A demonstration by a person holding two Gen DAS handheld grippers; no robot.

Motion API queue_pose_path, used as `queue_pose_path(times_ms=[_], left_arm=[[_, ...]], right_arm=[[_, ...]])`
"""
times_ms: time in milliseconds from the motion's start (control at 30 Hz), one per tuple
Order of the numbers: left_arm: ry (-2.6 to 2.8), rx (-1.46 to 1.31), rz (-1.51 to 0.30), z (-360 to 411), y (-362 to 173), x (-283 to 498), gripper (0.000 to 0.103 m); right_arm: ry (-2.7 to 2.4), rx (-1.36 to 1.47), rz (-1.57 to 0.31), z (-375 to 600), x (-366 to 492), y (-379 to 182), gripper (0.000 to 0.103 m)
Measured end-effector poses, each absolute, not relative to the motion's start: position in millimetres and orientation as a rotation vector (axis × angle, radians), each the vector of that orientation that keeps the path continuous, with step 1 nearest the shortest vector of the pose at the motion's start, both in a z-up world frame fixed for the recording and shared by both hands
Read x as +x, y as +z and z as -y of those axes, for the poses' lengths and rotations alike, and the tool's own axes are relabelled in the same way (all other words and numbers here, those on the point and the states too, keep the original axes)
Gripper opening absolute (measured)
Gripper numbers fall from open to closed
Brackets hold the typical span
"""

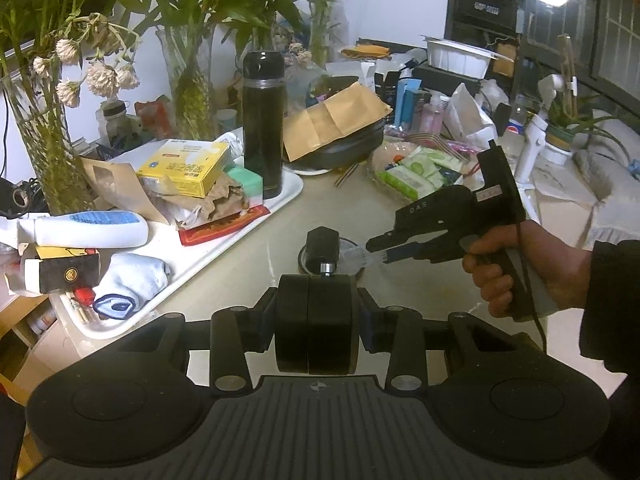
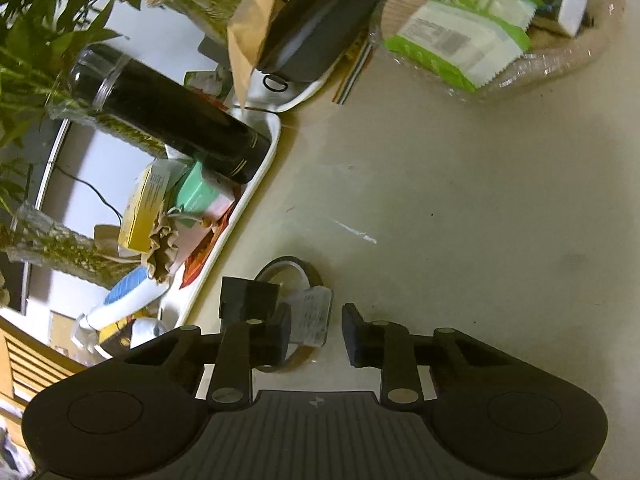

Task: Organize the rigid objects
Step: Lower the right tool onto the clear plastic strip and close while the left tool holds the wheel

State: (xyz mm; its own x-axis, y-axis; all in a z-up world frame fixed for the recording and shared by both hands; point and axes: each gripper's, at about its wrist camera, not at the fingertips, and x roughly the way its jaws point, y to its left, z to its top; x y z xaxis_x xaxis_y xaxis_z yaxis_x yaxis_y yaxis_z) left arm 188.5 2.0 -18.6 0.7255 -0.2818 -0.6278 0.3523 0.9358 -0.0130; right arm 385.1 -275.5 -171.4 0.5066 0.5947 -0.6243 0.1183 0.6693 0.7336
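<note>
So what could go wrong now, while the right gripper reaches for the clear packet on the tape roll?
1. The right gripper stands open around the clear packet, but one finger is right beside the black block. Closing may knock that block off the tape roll.
2. The left gripper is shut on a caster wheel close to the same spot, so the two grippers might collide.

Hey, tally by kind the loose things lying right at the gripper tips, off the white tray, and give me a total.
Black caster wheel: 1
Tape roll: 1
Clear labelled packet: 1
Total: 3
</note>
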Motion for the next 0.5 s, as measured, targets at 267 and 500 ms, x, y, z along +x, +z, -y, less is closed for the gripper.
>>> queue_pose_path(times_ms=[267, 500], left_arm=[[-0.35, 0.117, -0.676, -2, -19, 189, 0.039], [-0.351, 0.125, -0.679, -1, -21, 189, 0.039]], right_arm=[[0.354, 0.885, -1.02, 273, 385, -175, 0.013], [0.355, 0.835, -0.959, 275, 380, -151, 0.01]])
